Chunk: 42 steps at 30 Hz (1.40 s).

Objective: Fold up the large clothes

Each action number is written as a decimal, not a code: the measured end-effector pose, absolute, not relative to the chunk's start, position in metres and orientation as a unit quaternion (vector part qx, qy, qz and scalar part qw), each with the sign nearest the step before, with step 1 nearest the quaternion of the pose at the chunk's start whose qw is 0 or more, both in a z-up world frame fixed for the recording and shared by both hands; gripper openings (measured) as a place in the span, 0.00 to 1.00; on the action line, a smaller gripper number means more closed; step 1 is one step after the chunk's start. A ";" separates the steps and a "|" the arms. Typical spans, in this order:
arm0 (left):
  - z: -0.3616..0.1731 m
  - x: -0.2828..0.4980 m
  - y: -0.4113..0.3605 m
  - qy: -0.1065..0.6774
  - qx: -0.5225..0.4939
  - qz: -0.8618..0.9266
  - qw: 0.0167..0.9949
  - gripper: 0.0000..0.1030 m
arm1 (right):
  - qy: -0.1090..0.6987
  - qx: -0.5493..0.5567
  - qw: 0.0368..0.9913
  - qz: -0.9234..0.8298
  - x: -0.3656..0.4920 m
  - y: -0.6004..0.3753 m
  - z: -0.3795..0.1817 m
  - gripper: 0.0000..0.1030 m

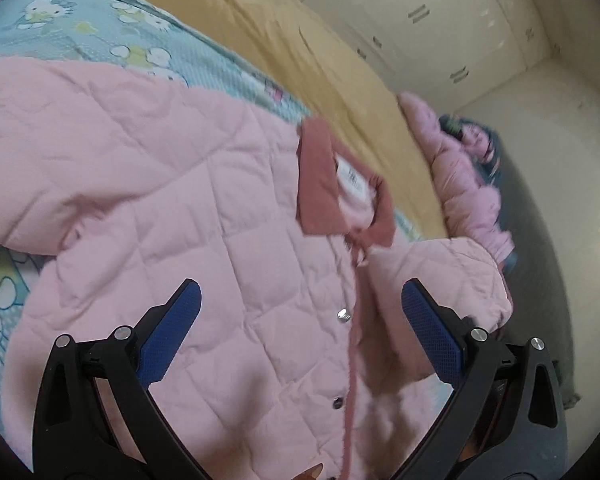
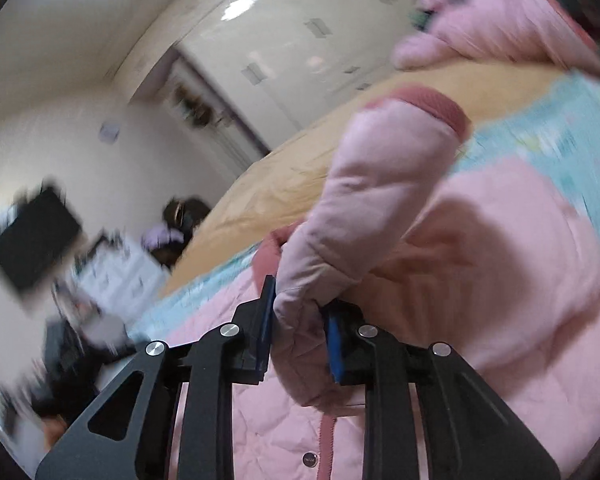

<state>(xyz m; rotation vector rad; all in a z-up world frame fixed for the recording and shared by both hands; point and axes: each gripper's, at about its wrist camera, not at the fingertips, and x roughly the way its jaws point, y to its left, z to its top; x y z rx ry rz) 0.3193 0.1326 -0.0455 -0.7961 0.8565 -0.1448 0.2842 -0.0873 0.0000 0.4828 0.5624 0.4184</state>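
Your pink jacket (image 1: pixel 172 200) lies on the bed (image 1: pixel 308 60) – its collar label (image 1: pixel 350 176) too blurred to read. Left gripper (image 1: pixel 300 320) hovers spread; right gripper (image 2: pixel 300 320) pinches its sleeve (image 2: pixel 372 208) – another jacket (image 1: pixel 460 176) beyond.

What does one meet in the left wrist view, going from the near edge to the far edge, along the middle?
Left gripper, open → pink jacket with its snaps → dark pink collar → blue cartoon sheet → yellow blanket → white wardrobe.
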 end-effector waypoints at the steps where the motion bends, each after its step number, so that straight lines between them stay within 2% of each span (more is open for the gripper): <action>1: -0.043 0.317 0.138 0.396 -0.387 -0.073 0.830 0.91 | 0.278 0.215 0.912 0.213 0.284 -0.077 0.000 0.21; 4: -0.038 0.313 0.151 0.375 -0.406 -0.074 0.830 0.91 | 0.306 0.127 0.918 0.220 0.284 -0.041 -0.003 0.21; 12: -0.050 0.314 0.164 0.357 -0.472 -0.117 0.798 0.91 | 0.370 0.048 0.890 0.262 0.281 0.007 -0.033 0.21; 17: -0.061 0.321 0.159 0.373 -0.470 -0.119 0.791 0.91 | 0.404 -0.011 0.872 0.275 0.273 0.022 -0.046 0.28; 18: -0.064 0.322 0.159 0.376 -0.473 -0.119 0.788 0.91 | 0.409 -0.018 0.869 0.279 0.271 0.022 -0.046 0.32; 21: -0.077 0.326 0.153 0.389 -0.487 -0.126 0.772 0.91 | 0.415 0.003 0.856 0.310 0.265 0.017 -0.048 0.57; 22: -0.079 0.328 0.152 0.391 -0.488 -0.128 0.769 0.91 | 0.419 0.001 0.851 0.318 0.263 0.018 -0.050 0.61; 27: -0.091 0.333 0.145 0.411 -0.483 -0.129 0.762 0.91 | 0.425 -0.021 0.835 0.347 0.253 0.022 -0.044 0.72; 30: -0.097 0.334 0.138 0.435 -0.457 -0.114 0.767 0.91 | 0.429 0.016 0.825 0.368 0.256 0.005 -0.034 0.72; 36: -0.093 0.333 0.127 0.426 -0.428 -0.123 0.788 0.89 | 0.417 0.087 0.853 0.302 0.270 -0.054 -0.018 0.72; 39: -0.092 0.332 0.121 0.428 -0.402 -0.116 0.801 0.81 | 0.406 0.125 0.865 0.268 0.276 -0.085 -0.014 0.72; 42: -0.095 0.334 0.117 0.434 -0.380 -0.102 0.811 0.46 | 0.390 0.157 0.875 0.241 0.277 -0.111 -0.010 0.72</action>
